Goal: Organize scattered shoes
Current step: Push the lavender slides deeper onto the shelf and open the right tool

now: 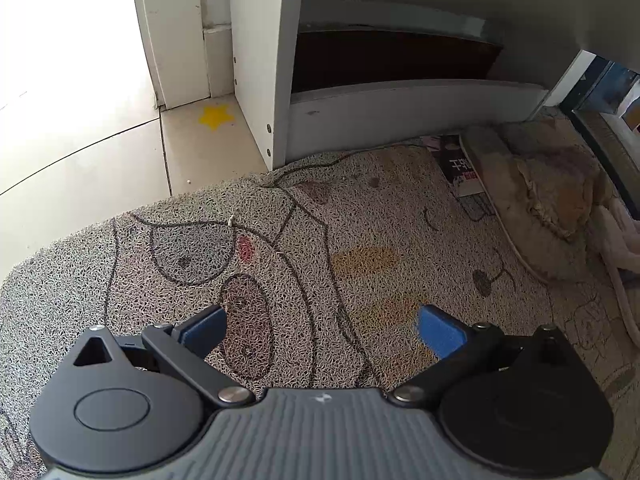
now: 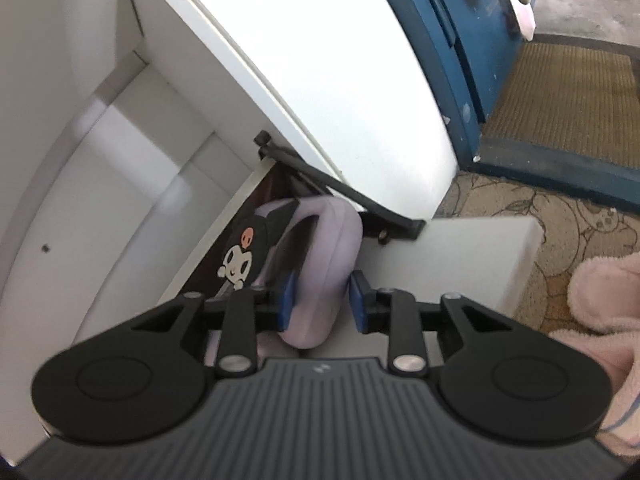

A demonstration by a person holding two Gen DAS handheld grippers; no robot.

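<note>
Two grippers show, each in its own wrist view. The right gripper (image 2: 322, 300) reaches into the white shoe cabinet (image 2: 320, 60), its blue fingers (image 2: 286, 300) drawn close around the sole edge of a lilac slipper (image 2: 332, 264). The slipper stands on its side in the narrow compartment. The left finger lies against the slipper; whether the right one presses on it or stands just off cannot be told. A black cartoon figure (image 2: 244, 252) marks the slipper's strap. Room is tight here: the tilted cabinet door with its black hinge arm (image 2: 340, 190) hangs just above the slipper, the white inner wall runs along the left, and a white panel edge (image 2: 480, 256) bounds the right. A fluffy pink slipper (image 2: 600, 300) lies on the patterned mat beside that panel.

The left gripper (image 1: 322, 332) hovers over the patterned mat (image 1: 280, 240) with its fingers (image 1: 440, 332) spread wide and nothing between them. Open mat lies ahead of it up to the cabinet's lower edge (image 1: 400, 120). A worn tan slipper (image 1: 552, 192) lies at the right on the mat, just beside a magazine (image 1: 460, 164). A yellow star (image 1: 216, 116) marks the tile floor left of the cabinet.
</note>
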